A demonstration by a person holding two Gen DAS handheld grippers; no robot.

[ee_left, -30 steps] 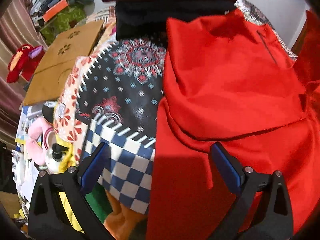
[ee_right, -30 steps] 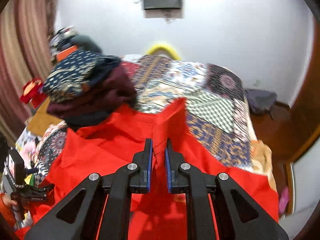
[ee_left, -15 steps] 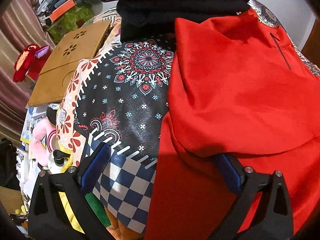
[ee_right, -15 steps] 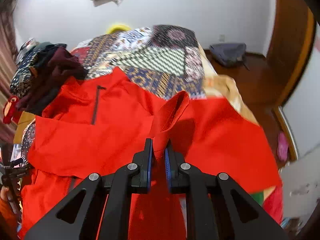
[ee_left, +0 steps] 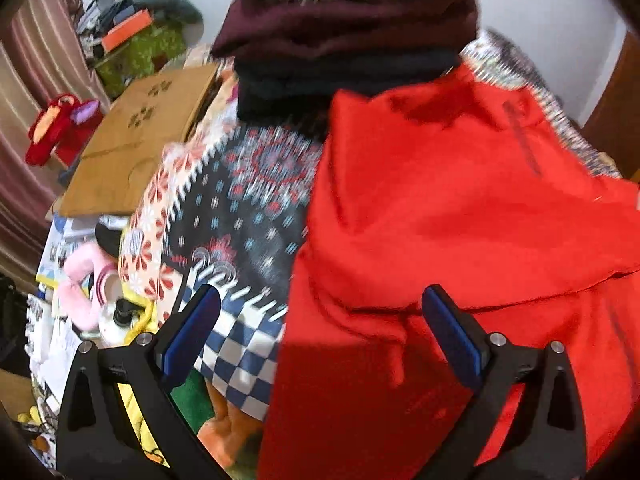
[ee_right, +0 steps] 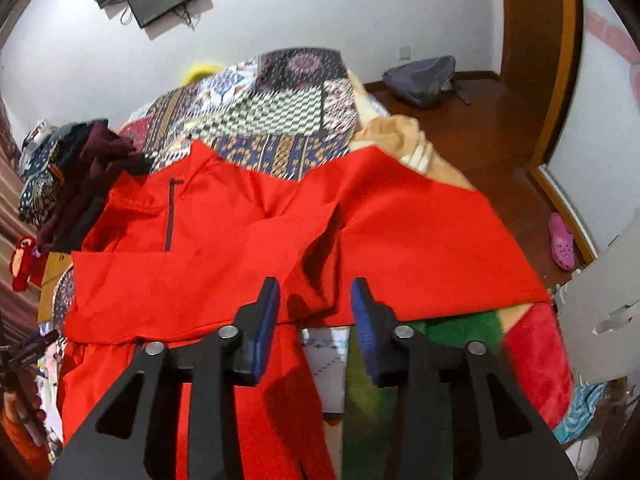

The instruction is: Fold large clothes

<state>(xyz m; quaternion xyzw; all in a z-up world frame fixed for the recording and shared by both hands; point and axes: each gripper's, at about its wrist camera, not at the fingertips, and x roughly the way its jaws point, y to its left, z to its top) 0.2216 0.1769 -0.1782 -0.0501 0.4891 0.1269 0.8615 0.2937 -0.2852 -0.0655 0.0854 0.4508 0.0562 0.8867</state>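
Note:
A large red zip-neck garment [ee_right: 248, 240] lies spread on the patchwork bed cover [ee_right: 276, 120], its lower part hanging over the near edge. In the left wrist view the garment [ee_left: 460, 208] fills the right half. My left gripper [ee_left: 320, 320] is open and empty, just above the garment's left edge. My right gripper [ee_right: 314, 304] is open and empty, above the garment's folded near edge.
A stack of folded dark clothes [ee_left: 348, 44] sits at the bed's far left, also in the right wrist view [ee_right: 80, 176]. A brown cardboard sheet [ee_left: 136, 148], a red plush toy [ee_left: 52, 132] and clutter lie left. A grey bag [ee_right: 424, 80] and a pink shoe [ee_right: 562, 240] lie on the wooden floor.
My right gripper has opened and let go of the red garment, which now lies flat on the bed. My left gripper stays open and has shifted slightly.

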